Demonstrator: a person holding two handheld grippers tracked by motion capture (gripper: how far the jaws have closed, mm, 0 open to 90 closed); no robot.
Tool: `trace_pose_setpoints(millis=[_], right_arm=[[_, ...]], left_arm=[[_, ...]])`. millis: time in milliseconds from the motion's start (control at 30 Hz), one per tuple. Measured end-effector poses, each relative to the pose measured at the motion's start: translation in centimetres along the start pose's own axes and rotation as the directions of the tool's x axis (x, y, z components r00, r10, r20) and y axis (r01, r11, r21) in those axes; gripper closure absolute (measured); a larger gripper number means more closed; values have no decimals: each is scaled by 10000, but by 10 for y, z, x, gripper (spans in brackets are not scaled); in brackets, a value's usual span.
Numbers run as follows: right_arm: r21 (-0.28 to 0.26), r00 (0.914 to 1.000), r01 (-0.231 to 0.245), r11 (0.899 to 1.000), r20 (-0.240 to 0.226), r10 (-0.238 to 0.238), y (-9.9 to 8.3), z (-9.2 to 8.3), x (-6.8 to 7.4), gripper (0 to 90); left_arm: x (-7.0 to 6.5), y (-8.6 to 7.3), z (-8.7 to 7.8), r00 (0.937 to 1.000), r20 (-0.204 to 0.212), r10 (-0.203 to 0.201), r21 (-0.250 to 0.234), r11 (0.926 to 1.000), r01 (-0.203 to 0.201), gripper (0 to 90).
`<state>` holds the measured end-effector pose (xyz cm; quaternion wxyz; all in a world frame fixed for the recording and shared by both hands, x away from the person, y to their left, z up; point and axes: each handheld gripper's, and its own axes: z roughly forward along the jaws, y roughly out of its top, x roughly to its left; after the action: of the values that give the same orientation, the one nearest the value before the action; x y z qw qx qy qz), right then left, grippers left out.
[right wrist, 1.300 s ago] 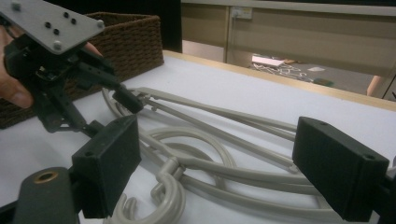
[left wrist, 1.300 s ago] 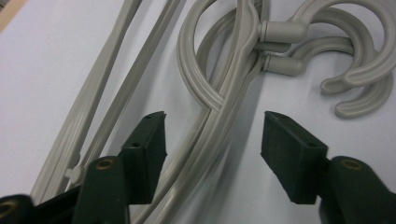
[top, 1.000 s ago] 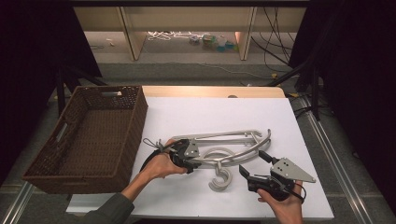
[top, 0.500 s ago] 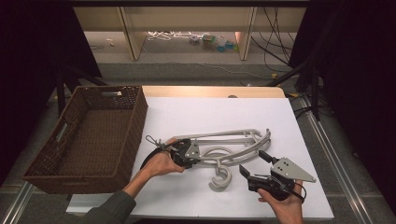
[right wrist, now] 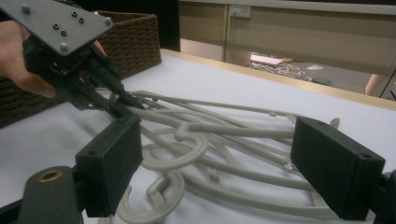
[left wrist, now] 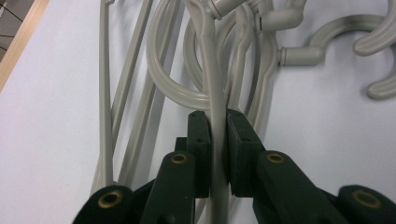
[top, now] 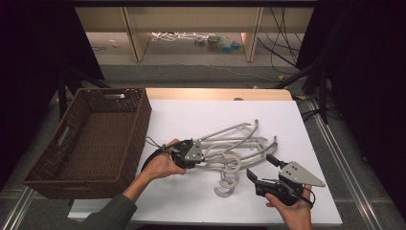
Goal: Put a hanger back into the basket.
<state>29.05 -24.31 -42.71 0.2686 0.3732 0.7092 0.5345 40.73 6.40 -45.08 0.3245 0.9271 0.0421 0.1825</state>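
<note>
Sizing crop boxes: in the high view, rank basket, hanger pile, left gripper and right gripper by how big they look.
1. basket, by far the largest.
2. hanger pile.
3 and 4. right gripper and left gripper: the right one looks slightly bigger, but it is nearer the camera and the left is partly under a hand, so unranked.

Hangers (top: pixel 239 146): pale grey plastic. Basket (top: pixel 91 143): dark brown woven wicker. Table (top: pixel 191 115): white top with a light wood edge. Left gripper (left wrist: pixel 215 135) fingers (left wrist: pixel 200 140): black, with brass-coloured rivets. Sleeve (top: pixel 107 215): olive green.
</note>
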Motion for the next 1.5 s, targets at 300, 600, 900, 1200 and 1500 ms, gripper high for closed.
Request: trace_pose_setpoints(millis=[300, 600, 900, 1200, 1500], right_arm=[[-72, 10000, 31, 10000, 49, -30, 1, -1, 0, 178], [23, 10000, -28, 10000, -38, 28, 0, -2, 0, 178], [114, 10000, -11, 9999, -80, 12, -1, 1, 3, 178], [161, 10000, -33, 9999, -67, 34, -1, 1, 2, 177], [180, 10000, 1, 9998, -35, 0, -2, 1, 2, 177]], left_arm=[[8, 7, -19, 9946, -257, -1002, -426, 9942, 991, 814], [22, 9, -59, 9602, -449, -2756, -1394, 9535, 2672, 814], [25, 9, -96, 9336, -335, -3568, -2144, 9149, 3420, 815], [34, 20, -126, 9184, -362, -3940, -2105, 9014, 3784, 815], [43, 22, -166, 9072, -528, -4173, -2385, 8875, 3943, 814]])
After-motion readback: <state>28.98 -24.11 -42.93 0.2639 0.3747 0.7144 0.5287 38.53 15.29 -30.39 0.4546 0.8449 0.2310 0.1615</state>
